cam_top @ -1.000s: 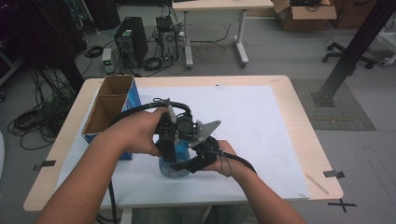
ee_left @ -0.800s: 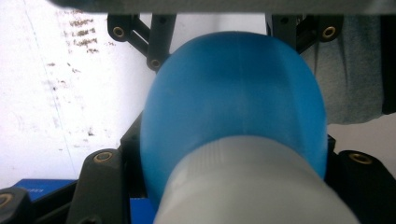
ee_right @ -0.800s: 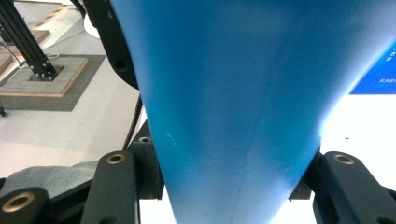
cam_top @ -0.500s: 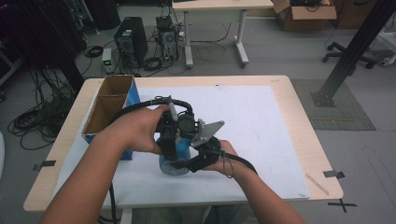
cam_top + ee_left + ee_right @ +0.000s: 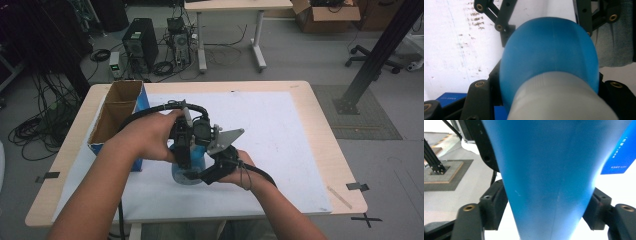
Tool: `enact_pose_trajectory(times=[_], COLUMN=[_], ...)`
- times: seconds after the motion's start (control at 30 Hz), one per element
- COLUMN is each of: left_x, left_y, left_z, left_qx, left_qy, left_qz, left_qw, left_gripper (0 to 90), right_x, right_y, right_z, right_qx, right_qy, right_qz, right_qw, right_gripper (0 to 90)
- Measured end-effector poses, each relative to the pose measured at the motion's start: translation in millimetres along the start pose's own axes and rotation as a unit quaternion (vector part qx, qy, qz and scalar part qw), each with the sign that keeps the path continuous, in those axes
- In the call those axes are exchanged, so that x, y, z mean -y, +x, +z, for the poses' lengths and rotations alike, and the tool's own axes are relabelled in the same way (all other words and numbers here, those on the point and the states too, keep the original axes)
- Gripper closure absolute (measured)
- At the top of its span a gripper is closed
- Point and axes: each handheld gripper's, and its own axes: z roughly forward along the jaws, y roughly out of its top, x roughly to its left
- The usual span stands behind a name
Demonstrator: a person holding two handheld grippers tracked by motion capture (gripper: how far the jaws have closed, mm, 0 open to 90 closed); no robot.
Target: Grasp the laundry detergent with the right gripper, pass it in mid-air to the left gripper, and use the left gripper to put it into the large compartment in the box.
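Near the tabletop's (image 5: 300, 100) front edge, the blue bottle (image 5: 187, 167) stands clamped by the left hand-held gripper (image 5: 184, 150) while the right hand-held gripper (image 5: 212, 167), jaws just opening, still flanks it, release apparently half done.

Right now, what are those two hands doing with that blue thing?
A person stands at the table holding a gripper in each hand, and both are working on one blue bottle standing on the white sheet. The left gripper is clamped on the bottle's upper part. The right gripper has its jaws on either side of the blue body and has just been opening them. An open cardboard box sits off to the left side.
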Motion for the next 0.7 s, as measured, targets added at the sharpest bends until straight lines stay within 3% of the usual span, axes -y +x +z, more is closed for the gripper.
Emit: enact_pose_trajectory(times=[0.27,0.7], left_x=[-1.4,-2.1], left_y=[0.4,3.5], left_z=[-2.1,-7.5], left_qx=[0.004,0.005], left_qy=[-0.004,-0.002], left_qz=[-0.002,-0.003], left_qw=[1.0000,1.0000], left_gripper=[39.8,39.6], right_x=[3.8,5.6], right_y=[-1.2,-4.0], right_z=[-2.8,-9.1], right_qx=[0.005,-0.003], right_qy=[-0.012,-0.010], right_qz=[0.026,0.040], right_qw=[0.9996,0.9992], right_gripper=[21.0,4.9])
